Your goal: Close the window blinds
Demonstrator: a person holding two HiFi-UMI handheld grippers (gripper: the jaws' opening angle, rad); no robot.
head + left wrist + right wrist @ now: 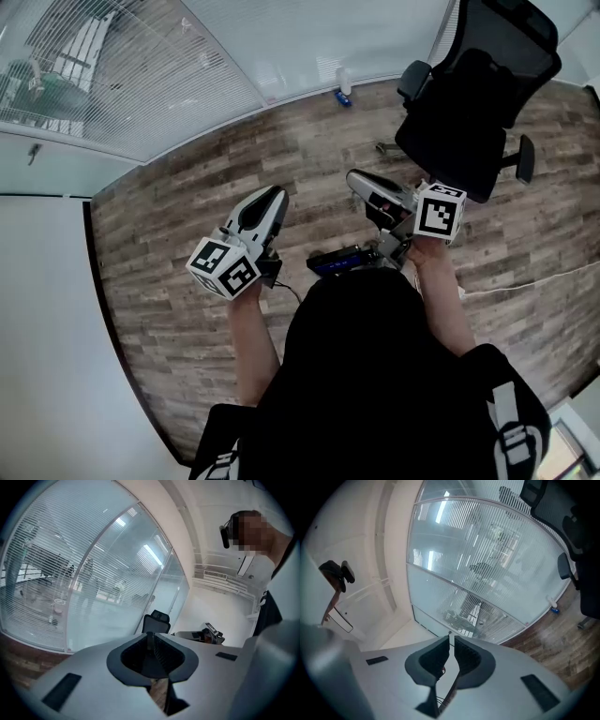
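The window blinds (112, 75) hang behind glass at the upper left, their slats turned so that the room beyond shows through. My left gripper (273, 195) is held out at waist height over the wooden floor, well short of the blinds. Its jaws meet at the tips with nothing between them. My right gripper (355, 177) is level with it to the right, its jaws showing only a thin slit and holding nothing. The left gripper view has the blinds (70, 573) far beyond the left gripper (151, 637). In the right gripper view, the blinds (487, 564) fill the middle above the right gripper (451, 638).
A black office chair (478, 94) stands at the right, near my right gripper. A small bottle (344, 84) sits on the floor by the glass wall. A white cable (525, 281) runs across the wooden floor (178, 244) at the right. A white wall closes off the left side.
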